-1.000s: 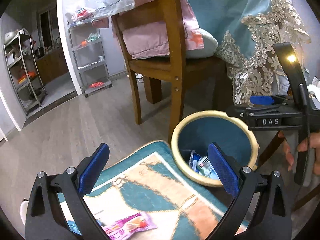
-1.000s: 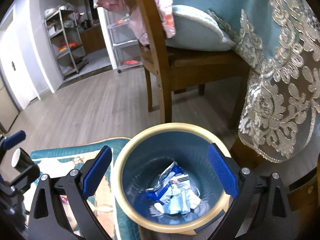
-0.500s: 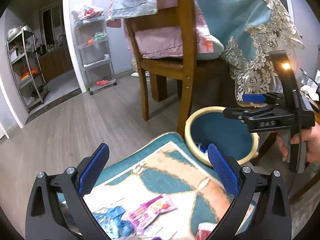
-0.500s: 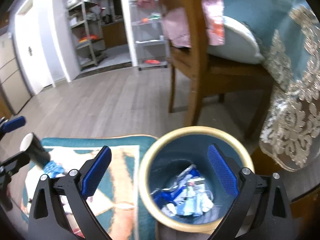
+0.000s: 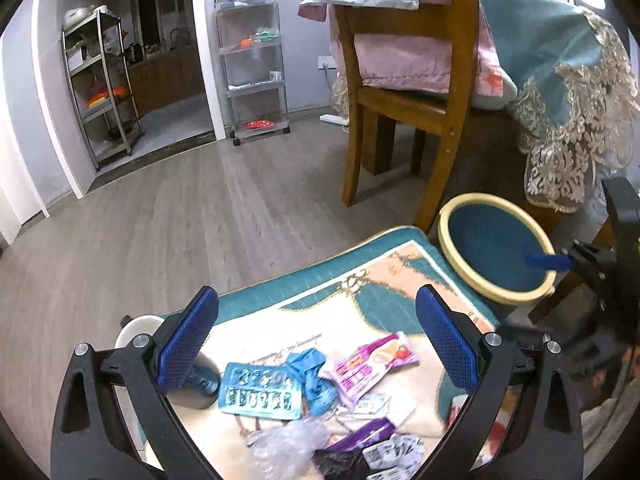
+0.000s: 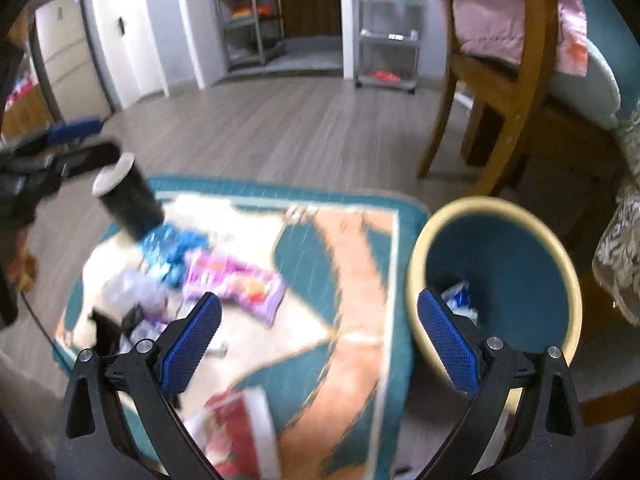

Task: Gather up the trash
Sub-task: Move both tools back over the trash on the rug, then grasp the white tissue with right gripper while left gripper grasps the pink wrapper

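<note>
On patterned rug [image 5: 384,304]: crinkly foil wrappers [image 5: 372,364].

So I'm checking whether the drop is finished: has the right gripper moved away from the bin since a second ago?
Yes. The right gripper has swung left: the bin, earlier centred between its fingers, now sits at its right finger, with the rug below.

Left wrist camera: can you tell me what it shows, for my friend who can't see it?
The open left gripper hovers over a rug littered with trash: a blue blister pack, a pink wrapper and crumpled plastic. A blue bin stands at the rug's far right corner, beside a wooden chair.
</note>
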Demonstrator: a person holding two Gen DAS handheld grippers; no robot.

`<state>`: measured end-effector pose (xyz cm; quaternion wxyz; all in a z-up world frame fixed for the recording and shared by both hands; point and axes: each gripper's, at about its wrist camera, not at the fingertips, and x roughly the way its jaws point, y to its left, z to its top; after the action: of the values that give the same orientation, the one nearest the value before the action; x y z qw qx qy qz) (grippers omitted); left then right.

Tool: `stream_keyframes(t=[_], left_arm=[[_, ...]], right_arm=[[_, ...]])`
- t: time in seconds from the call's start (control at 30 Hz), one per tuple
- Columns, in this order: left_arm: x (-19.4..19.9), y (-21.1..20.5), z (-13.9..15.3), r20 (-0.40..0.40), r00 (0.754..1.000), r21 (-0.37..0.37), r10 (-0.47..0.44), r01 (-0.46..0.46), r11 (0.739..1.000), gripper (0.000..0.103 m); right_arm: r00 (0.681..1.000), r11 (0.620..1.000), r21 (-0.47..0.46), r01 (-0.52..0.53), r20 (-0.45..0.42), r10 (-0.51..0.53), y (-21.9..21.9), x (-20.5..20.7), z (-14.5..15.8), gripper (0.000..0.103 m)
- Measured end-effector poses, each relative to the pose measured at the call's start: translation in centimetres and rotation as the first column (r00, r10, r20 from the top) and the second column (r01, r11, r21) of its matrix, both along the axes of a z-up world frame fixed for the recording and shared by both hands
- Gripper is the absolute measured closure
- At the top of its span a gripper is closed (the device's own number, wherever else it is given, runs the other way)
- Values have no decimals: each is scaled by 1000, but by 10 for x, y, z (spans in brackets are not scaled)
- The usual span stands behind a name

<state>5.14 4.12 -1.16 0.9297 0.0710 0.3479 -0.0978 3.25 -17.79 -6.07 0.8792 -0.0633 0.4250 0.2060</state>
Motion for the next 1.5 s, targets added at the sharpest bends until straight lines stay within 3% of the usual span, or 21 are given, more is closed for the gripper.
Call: stream_keyframes(t=[0.23, 0.37, 0.63, 0.7, 0.77, 0.83, 0.93, 1.03, 1.2, 1.3, 1.37, 1.5], left_arm=[[-7, -4, 7, 22, 1000, -27, -8, 9, 1000, 6], [-11, -9, 11, 27, 1000, -56, -12, 14, 998, 6], [-22, -19, 13, 30, 999, -42, -28, 29, 999, 6], [-23, -19, 14, 33, 999, -44, -26, 28, 999, 6], [-23, -18, 14, 31, 999, -48, -25, 26, 998, 6], [-22, -18, 13, 27, 999, -49, -24, 25, 998, 6], [-19, -19, 11, 22, 1000, -43, -22, 23, 999, 6], [-16, -17, 10, 18, 1000, -46, -16, 16, 999, 6], [-9, -13, 14, 27, 1000, -72, 3, -1, 997, 6], [-5, -11, 15, 24, 1000, -91, 8, -6, 996, 6], [-3, -14, 12, 16, 1000, -84, -3, 5, 996, 6], [4, -22, -6, -15, 1000, -24, -18, 18, 1000, 6]], right_arm=[[987, 992, -48, 120, 116, -114, 23, -71, 7, 5], [976, 984, -40, 173, 139, -166, 41, -111, -14, 5], [995, 971, -227, 70, 84, -52, 79, -135, -77, 8], [997, 963, -263, 64, 49, -53, 78, -132, -92, 18], [998, 957, -286, 54, -1, -56, 77, -127, -103, 50], [998, 953, -298, 64, 11, -64, 75, -125, -104, 60], [998, 958, -280, 56, 38, -48, 75, -124, -95, 74], [996, 963, -263, 59, 73, -41, 73, -122, -80, 80], [993, 981, -168, 99, 82, -86, 54, -99, -39, 81], [996, 995, -50, 87, 31, -86, 31, -74, 0, 81], [996, 996, -49, 74, 61, -71, 15, -60, 27, 81], [989, 994, -62, 94, 120, -86, -17, -39, 53, 81]])
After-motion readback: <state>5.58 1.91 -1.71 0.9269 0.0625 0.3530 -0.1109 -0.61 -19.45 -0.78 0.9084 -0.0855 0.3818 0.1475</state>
